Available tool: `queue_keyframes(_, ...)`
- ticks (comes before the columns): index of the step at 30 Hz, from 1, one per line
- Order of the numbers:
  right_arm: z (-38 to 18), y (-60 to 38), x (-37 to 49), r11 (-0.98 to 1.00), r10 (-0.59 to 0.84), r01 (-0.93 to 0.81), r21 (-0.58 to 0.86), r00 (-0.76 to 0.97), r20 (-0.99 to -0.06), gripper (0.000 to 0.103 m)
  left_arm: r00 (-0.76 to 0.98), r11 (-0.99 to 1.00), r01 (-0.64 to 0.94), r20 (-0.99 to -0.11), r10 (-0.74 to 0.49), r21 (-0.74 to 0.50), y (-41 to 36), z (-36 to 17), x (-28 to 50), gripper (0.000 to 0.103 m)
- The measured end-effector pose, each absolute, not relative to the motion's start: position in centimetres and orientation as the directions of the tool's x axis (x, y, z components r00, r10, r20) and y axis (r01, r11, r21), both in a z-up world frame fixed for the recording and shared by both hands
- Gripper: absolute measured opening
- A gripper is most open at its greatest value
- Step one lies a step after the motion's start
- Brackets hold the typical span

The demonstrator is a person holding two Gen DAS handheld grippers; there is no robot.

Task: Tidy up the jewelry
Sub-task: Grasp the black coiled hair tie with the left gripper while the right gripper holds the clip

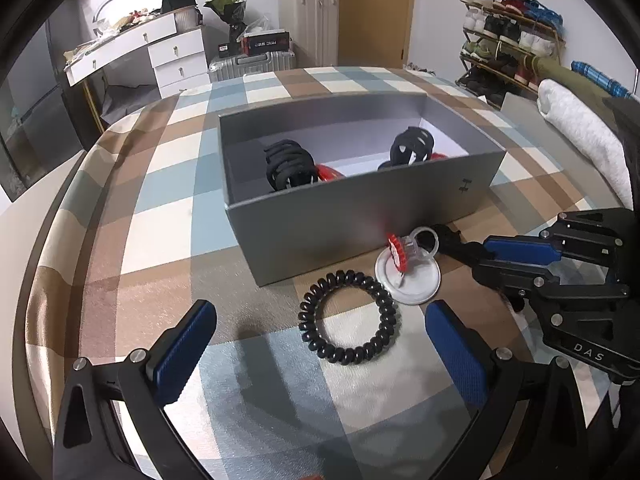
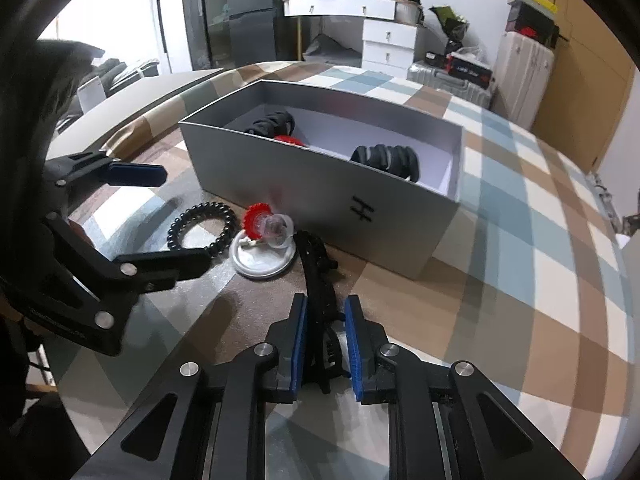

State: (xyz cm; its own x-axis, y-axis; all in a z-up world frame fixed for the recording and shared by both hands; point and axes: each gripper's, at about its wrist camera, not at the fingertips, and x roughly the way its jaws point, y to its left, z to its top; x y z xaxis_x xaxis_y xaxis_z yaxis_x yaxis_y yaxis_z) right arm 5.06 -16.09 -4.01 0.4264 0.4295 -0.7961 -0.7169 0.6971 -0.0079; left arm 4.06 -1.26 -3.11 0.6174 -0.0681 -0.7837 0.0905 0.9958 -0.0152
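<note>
Left gripper (image 1: 320, 344) is hovering low with jaws spread wide, released, framing a black coiled spiral hair tie (image 1: 347, 317) lying on the checked tablecloth (image 1: 168, 216). Just beside it, a white round disc (image 1: 408, 276) is carrying a clear ring with a red toothed piece (image 1: 397, 251), sitting against the open grey cardboard box (image 1: 320, 232), which is holding black claw clips (image 1: 289, 165). Right gripper (image 2: 326, 332) is clenching a black curved hair clip (image 2: 316, 276).

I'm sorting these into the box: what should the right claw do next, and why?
Probably lift and carry over the grey box: the right claw is already shut on a black hair clip whose tip is at the white disc.
</note>
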Motion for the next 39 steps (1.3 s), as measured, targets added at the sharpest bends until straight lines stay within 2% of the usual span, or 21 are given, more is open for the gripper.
queue_keyframes(6, -2.3, -17.3, 5.3, 0.722, 0.446, -0.692, 0.002, 0.463, -0.766, 0.017, 0.643, 0.998, 0.04, -0.763, -0.067, -0.054, 0.3, -2.4, 4.1, 0.102)
queue_keyframes(9, -1.3, -18.0, 5.3, 0.731, 0.481, -0.682, 0.017, 0.497, -0.722, 0.017, 0.654, 0.997, 0.013, -0.754, -0.069, -0.08, 1.1, -2.4, 4.2, 0.101)
queue_keyframes(11, -0.6, -18.2, 5.3, 0.737, 0.496, -0.675, 0.029, 0.511, -0.701, 0.017, 0.647, 0.996, 0.018, -0.759, -0.075, -0.084, 1.3, -2.5, 4.3, 0.092)
queue_keyframes(13, -0.3, -18.2, 5.2, 0.733, 0.511, -0.679, 0.039, 0.512, -0.691, 0.017, 0.632, 0.997, 0.027, -0.771, -0.078, -0.078, 1.2, -2.8, 4.4, 0.071)
queue_keyframes(14, -0.1, -18.2, 5.1, 0.733, 0.515, -0.679, 0.037, 0.518, -0.683, 0.017, 0.621, 0.997, 0.032, -0.781, -0.074, -0.069, 1.1, -3.0, 4.5, 0.066)
queue_keyframes(16, 0.2, -18.2, 4.9, 0.728, 0.526, -0.684, 0.045, 0.516, -0.676, 0.017, 0.6, 0.998, 0.041, -0.797, -0.064, -0.049, 0.8, -3.6, 4.7, 0.04)
queue_keyframes(20, 0.5, -18.1, 4.8, 0.722, 0.539, -0.69, 0.05, 0.516, -0.666, 0.017, 0.6, 0.997, 0.073, -0.798, -0.063, -0.024, 0.3, -3.7, 4.5, 0.021)
queue_keyframes(21, 0.6, -18.2, 4.7, 0.723, 0.538, -0.689, 0.048, 0.519, -0.664, 0.017, 0.599, 0.996, 0.083, -0.797, -0.073, -0.029, 0.3, -3.7, 4.4, 0.01)
queue_keyframes(22, 0.6, -18.2, 4.8, 0.724, 0.538, -0.688, 0.046, 0.521, -0.663, 0.017, 0.597, 0.995, 0.094, -0.798, -0.084, -0.035, 0.2, -3.7, 4.4, 0.006)
queue_keyframes(33, 1.3, -18.9, 5.0, 0.739, 0.549, -0.671, 0.065, 0.544, -0.634, 0.017, 0.663, 0.972, 0.233, -0.724, -0.187, -0.038, -1.7, -1.0, 2.7, 0.005)
queue_keyframes(39, 1.7, -19.1, 4.8, 0.74, 0.558, -0.669, 0.067, 0.555, -0.618, 0.017, 0.712, 0.969, 0.242, -0.67, -0.209, -0.045, -1.7, 0.7, 2.1, 0.005)
